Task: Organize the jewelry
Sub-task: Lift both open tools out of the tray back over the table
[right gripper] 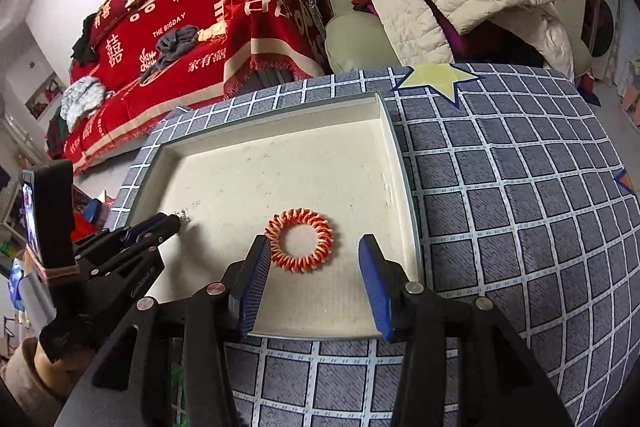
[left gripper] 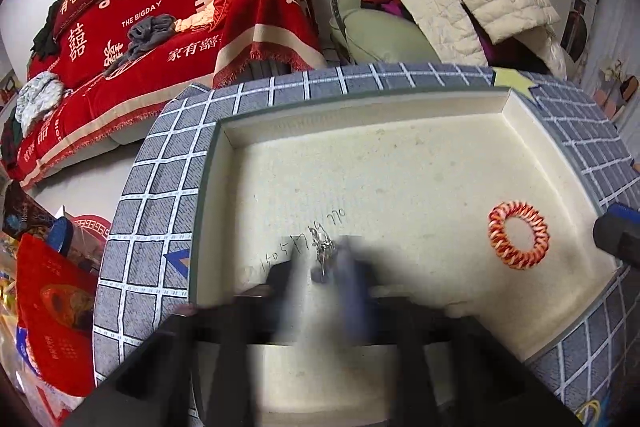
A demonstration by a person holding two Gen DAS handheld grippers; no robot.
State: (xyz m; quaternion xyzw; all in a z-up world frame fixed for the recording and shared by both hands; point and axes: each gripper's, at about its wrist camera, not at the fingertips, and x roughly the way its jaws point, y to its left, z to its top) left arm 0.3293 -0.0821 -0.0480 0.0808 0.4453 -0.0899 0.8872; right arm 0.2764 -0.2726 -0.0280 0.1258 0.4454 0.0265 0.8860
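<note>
Your right gripper [right gripper: 314, 287] stands wide open and holds nothing. The orange coil bracelet [right gripper: 301, 239] lies flat in the white tray [right gripper: 384, 147], just ahead of the fingers, nearer the left one, which looks to touch its rim or nearly so. To straddle it, I judge you need to shift a little left and forward; being round, it has no long axis to line up with. Your left gripper [left gripper: 320, 267] is blurred in its own view, but in the right view its fingers sit close together at a small silver trinket [right gripper: 184, 215] near the tray's left side; whether they actually pinch it, I cannot tell. The right gripper is clearly nearer the bracelet.
</note>
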